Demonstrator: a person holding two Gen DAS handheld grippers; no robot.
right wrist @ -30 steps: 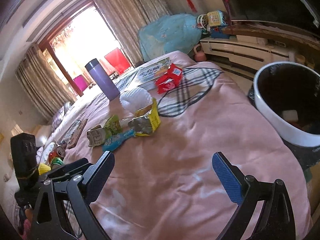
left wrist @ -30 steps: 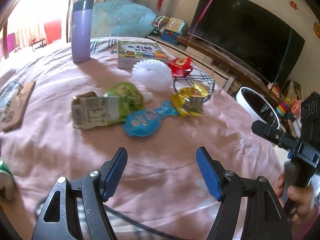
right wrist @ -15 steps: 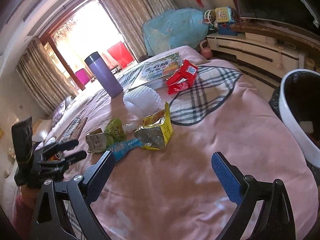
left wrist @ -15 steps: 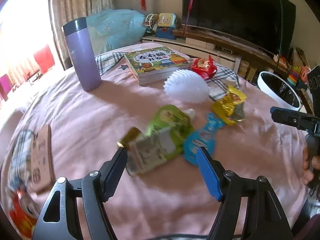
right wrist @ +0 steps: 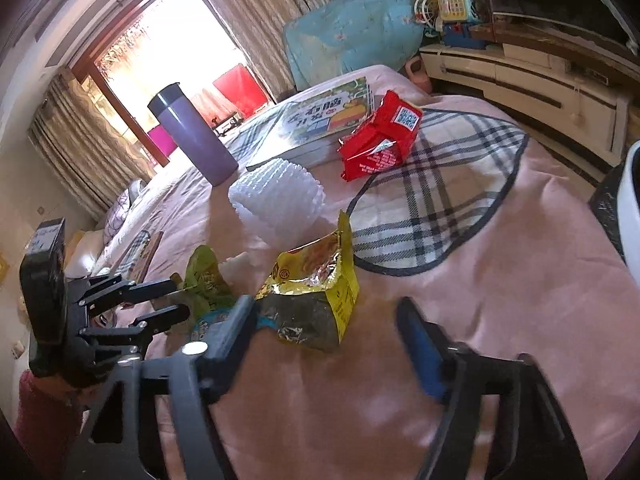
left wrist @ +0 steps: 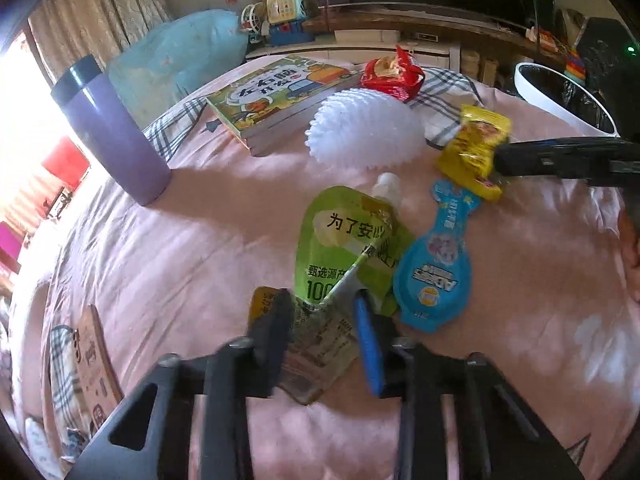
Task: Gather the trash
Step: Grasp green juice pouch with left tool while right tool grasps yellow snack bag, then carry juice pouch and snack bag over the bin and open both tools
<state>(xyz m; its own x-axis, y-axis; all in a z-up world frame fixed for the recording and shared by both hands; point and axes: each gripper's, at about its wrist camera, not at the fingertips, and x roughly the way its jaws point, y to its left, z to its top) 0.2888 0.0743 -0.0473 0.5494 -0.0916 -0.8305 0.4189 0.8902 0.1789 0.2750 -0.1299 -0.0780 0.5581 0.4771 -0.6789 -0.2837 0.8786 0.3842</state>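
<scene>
Trash lies on the pink bedspread: a flattened carton [left wrist: 320, 344], a green pouch [left wrist: 340, 248], a blue packet [left wrist: 434, 280], a yellow foil wrapper [left wrist: 474, 148] [right wrist: 316, 292], a red wrapper [left wrist: 392, 74] [right wrist: 380, 142]. My left gripper [left wrist: 322, 320] has its jaws narrowed around the carton, apparently gripping it; it shows in the right wrist view [right wrist: 168, 300]. My right gripper [right wrist: 332, 328] is open, its jaws on either side of the yellow wrapper's near end; one finger shows in the left wrist view [left wrist: 560, 158].
A white spiky ball [left wrist: 364, 132], a picture book [left wrist: 280, 96] and a purple flask [left wrist: 108, 132] stand further back. A white bin [left wrist: 560, 96] with a black liner sits off the bed's right edge. A card [left wrist: 96, 360] lies at left.
Both grippers moved forward to the trash pile. My left jaws closed in around the carton. My right gripper came up to the yellow wrapper and stays open.
</scene>
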